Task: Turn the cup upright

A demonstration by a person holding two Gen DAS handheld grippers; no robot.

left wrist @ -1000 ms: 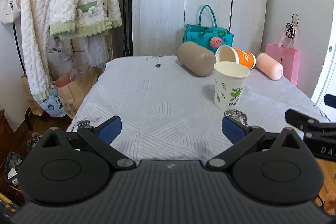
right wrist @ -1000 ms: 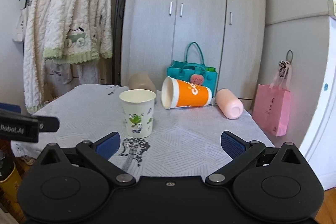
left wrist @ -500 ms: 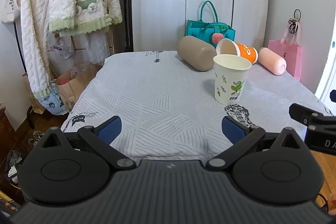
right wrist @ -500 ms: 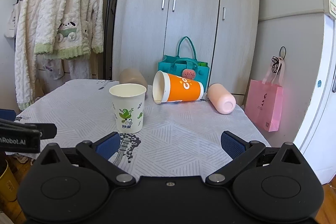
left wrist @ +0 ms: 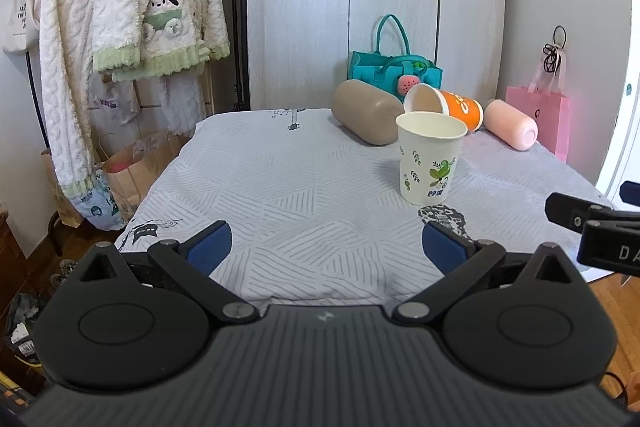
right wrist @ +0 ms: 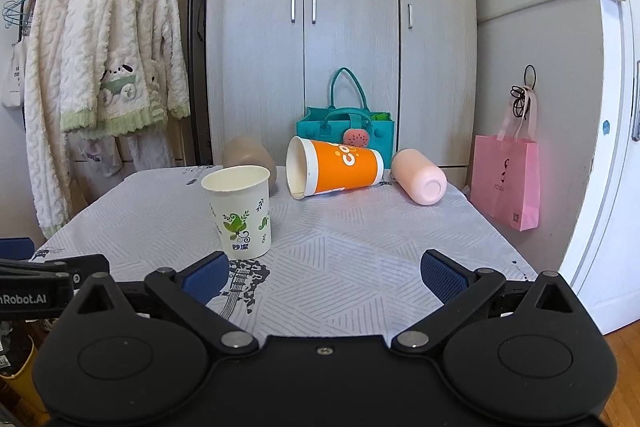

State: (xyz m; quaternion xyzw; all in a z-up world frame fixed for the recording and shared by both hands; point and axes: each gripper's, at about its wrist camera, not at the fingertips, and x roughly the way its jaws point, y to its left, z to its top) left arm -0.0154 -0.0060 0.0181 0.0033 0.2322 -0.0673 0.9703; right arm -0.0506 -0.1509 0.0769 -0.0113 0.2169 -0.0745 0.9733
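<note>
Both grippers, left [left wrist: 325, 251] and right [right wrist: 324, 277], have drawn back, fingers spread empty, leaving the white leaf-printed paper cup [right wrist: 239, 211] upright ahead and the orange paper cup [right wrist: 334, 167] lying beyond.

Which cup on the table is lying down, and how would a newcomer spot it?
Start at the teal tote bag behind the table's far edge. Lying in front of it is the orange cup, on its side with its white-rimmed mouth facing left. Its orange band sets it apart from the upright leaf-print cup and the pink bottle.
</note>
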